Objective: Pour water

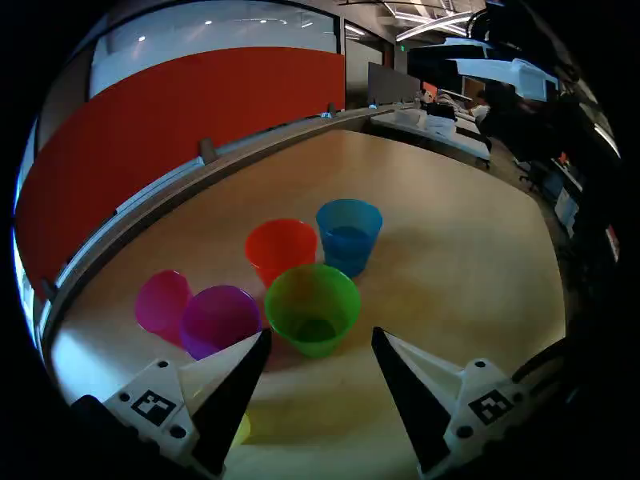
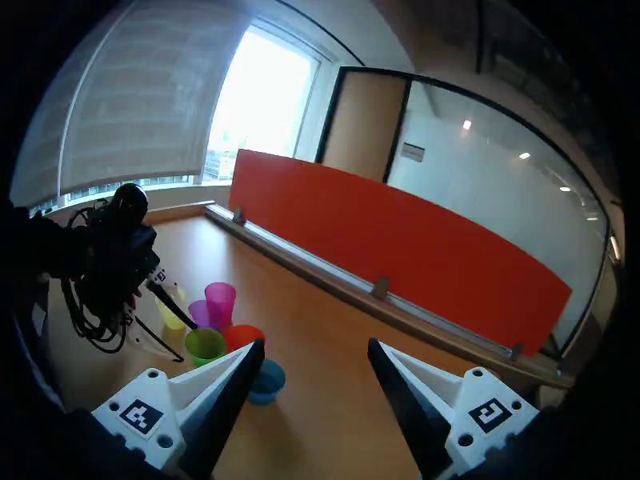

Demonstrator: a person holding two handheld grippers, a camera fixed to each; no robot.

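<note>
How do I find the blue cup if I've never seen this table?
A wooden table runs along a long red partition, with a bunch of coloured cups on it. The blue cup stands at the bunch's far edge from the left gripper, beside the orange cup. It's the only blue one.

Right gripper view: window (image 2: 260,104) blown out to white — daylight is my main source here. Left gripper view dimmer; ceiling strips (image 1: 424,22) glare overhead, green cup (image 1: 312,308) throws a soft shadow on the table (image 1: 456,240). Fisheye bends every edge — centres sharp.
</note>
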